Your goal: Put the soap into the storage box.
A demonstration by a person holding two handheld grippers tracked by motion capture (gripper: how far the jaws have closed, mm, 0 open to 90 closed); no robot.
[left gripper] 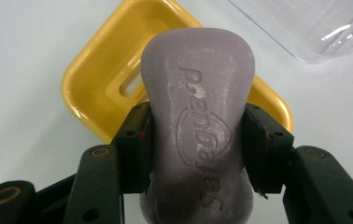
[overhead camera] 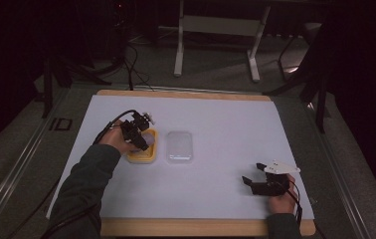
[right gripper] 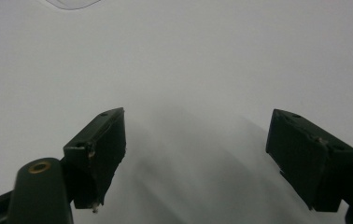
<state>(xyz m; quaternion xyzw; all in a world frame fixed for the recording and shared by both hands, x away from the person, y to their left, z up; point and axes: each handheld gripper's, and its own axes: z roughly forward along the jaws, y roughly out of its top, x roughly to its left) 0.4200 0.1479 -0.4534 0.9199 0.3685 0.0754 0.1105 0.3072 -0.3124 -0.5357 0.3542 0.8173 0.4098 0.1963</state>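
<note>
A pale purple bar of soap [left gripper: 198, 121] with embossed lettering is clamped across its narrow waist by my left gripper [left gripper: 195, 140]. It hangs just above a yellow soap dish [left gripper: 95, 79] with a slotted bottom. From above, the left gripper [overhead camera: 139, 137] sits over the yellow soap dish [overhead camera: 143, 157] at the table's left middle. My right gripper [overhead camera: 253, 174] rests low near the front right of the white sheet, jaws wide apart. Its fingers [right gripper: 97, 149] have nothing but bare sheet between them.
A clear plastic lid [overhead camera: 179, 147] lies flat just right of the dish, and its corner [left gripper: 314, 28] shows beyond the soap. A white sheet [overhead camera: 216, 124] covers the wooden table [overhead camera: 186, 228]. A frame's legs [overhead camera: 178, 55] stand on the floor behind.
</note>
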